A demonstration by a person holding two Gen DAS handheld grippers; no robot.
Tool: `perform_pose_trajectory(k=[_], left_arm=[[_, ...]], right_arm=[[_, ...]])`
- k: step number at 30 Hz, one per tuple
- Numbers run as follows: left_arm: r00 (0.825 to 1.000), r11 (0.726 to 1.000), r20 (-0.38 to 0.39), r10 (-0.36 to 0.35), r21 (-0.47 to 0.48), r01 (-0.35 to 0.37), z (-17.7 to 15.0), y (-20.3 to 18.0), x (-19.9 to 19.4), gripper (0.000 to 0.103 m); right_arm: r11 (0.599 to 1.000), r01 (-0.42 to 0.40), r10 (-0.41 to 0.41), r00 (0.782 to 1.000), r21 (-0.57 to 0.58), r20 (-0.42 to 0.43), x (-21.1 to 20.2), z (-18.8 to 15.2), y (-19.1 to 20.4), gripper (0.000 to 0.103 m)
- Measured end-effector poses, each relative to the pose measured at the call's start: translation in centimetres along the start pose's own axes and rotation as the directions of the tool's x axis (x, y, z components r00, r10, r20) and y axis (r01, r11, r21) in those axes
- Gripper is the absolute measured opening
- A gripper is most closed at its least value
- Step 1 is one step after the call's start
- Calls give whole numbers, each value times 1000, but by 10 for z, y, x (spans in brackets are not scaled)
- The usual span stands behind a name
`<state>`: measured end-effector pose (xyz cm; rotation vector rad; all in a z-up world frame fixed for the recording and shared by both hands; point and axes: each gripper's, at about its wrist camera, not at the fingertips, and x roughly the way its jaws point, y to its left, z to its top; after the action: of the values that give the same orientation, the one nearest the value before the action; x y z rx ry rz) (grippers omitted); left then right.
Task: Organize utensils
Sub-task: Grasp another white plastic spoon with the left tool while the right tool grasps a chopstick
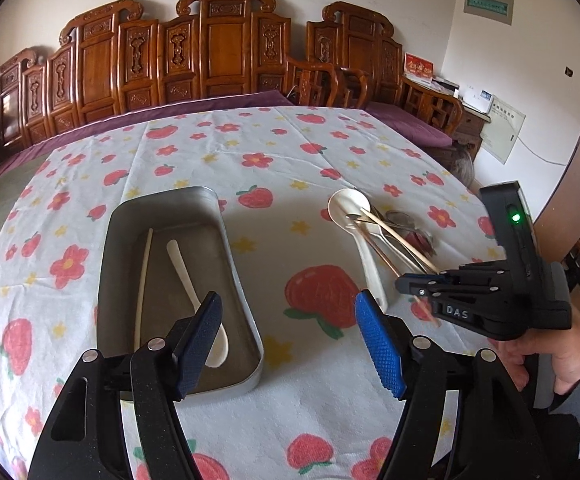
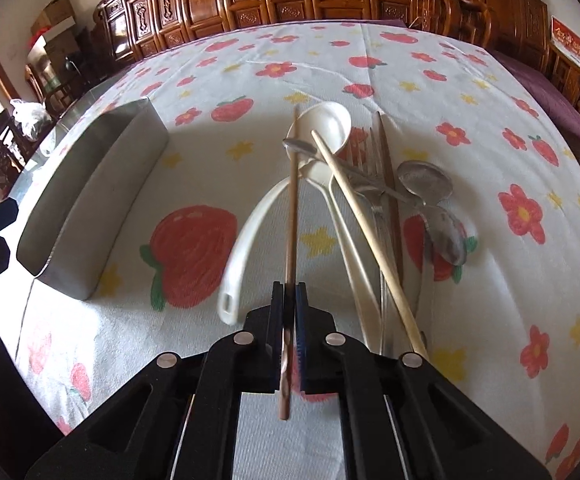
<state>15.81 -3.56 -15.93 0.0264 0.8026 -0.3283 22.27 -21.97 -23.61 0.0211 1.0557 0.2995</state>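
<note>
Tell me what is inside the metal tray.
The metal tray holds a pale chopstick and a white spoon, lying side by side. The left claw's finger covers part of the spoon's bowl and the tray's near corner.

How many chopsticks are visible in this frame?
3. One pale chopstick lies in the metal tray; one brown chopstick is clamped in the right gripper; one light chopstick rests on the pile. Others may be hidden underneath.

Only one readable text: white letters "DAS" are showing on the black body of the right gripper [image 1: 404, 282], seen from the left wrist view. Red card [image 1: 419, 67] by the wall is carrying gold characters, too blurred to read. Wall panel [image 1: 488, 5] print illegible too.
</note>
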Motion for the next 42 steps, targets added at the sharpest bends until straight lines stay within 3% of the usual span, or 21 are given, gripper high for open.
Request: perform_pose_trajectory(k=[14, 27, 28, 30, 37, 38, 42], left_arm=[[997, 1000, -73, -7, 13, 8, 8, -37, 26, 66], [983, 1000, -183, -19, 4, 20, 25, -65, 97, 66], [982, 1000, -190, -21, 1, 21, 26, -67, 104, 64], [977, 999, -210, -32, -7, 31, 27, -68, 115, 50], [959, 994, -267, -95, -77, 77, 30, -65, 143, 20], [956, 993, -275, -104, -87, 83, 30, -65, 145, 11], [961, 996, -265, -79, -71, 62, 33, -67, 143, 9]], right_arm=[[999, -32, 37, 988, -35, 149, -92, -12, -30, 6], [999, -46, 43, 987, 11, 157, -89, -21, -63, 6], [999, -49, 46, 987, 18, 154, -87, -20, -66, 6], [998, -59, 54, 988, 35, 147, -85, -21, -70, 6], [997, -66, 59, 989, 46, 139, -82, -21, -76, 6], [997, -67, 61, 989, 45, 135, -81, -21, -76, 6], [996, -74, 68, 989, 46, 128, -79, -22, -75, 6]])
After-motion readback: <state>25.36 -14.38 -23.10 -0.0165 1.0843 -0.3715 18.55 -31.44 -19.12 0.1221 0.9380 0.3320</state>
